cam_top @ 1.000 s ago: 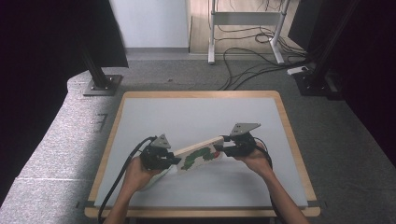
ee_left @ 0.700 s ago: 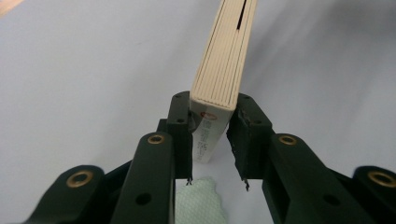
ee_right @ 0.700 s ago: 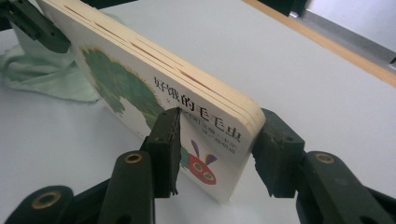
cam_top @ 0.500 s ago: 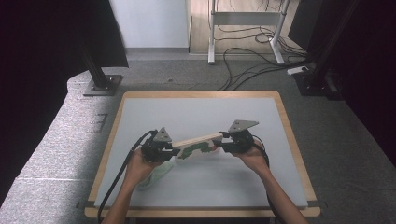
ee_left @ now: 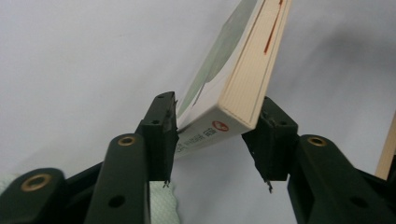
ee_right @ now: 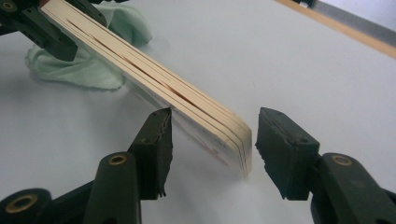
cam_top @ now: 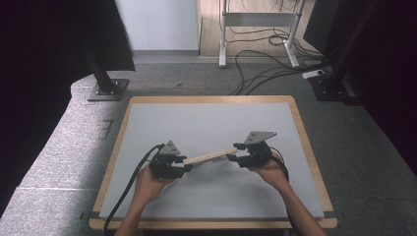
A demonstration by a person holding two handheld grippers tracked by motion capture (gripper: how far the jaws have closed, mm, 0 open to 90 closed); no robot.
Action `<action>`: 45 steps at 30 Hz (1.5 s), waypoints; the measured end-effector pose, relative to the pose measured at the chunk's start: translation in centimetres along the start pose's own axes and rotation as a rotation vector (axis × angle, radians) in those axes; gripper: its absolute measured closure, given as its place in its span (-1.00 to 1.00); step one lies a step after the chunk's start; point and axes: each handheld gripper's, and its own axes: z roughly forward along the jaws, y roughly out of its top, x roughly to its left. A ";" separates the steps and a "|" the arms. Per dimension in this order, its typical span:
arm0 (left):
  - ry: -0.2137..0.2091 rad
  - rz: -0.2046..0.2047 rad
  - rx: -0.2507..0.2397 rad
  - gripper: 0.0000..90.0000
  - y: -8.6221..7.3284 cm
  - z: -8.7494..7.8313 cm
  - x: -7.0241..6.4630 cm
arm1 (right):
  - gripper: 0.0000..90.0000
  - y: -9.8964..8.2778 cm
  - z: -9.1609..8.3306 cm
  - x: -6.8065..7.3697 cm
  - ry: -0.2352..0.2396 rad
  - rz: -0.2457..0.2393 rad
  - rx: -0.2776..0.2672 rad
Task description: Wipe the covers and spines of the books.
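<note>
A thin paperback book (cam_top: 209,156) with pale page edges stands tilted on its long edge on the grey table top (cam_top: 211,118), between my two grippers. My left gripper (cam_top: 186,161) has its jaws around the spine end (ee_left: 243,79); they have just been opening, and the book leans loosely between them. My right gripper (cam_top: 235,151) straddles the other end (ee_right: 219,135); its jaws have also just been opening, with a clear gap at the right pad (ee_right: 275,140). A pale green cloth (ee_right: 88,65) lies under the left end.
A wooden rim (cam_top: 305,142) frames the table. Beyond it on the floor are a black stand base (cam_top: 105,91), a metal frame's legs (cam_top: 223,54) and loose cables (cam_top: 265,69). Bare table surface lies behind and in front of the book.
The book has turned from showing its white and green cover to showing its thin edge. Both hands stay about where they were, the left slightly closer to the table's left.
</note>
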 end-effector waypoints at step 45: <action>0.089 -0.090 0.047 -0.04 -6.9 3.0 -6.1 | -0.19 -7.9 -0.7 4.2 -0.004 0.091 0.061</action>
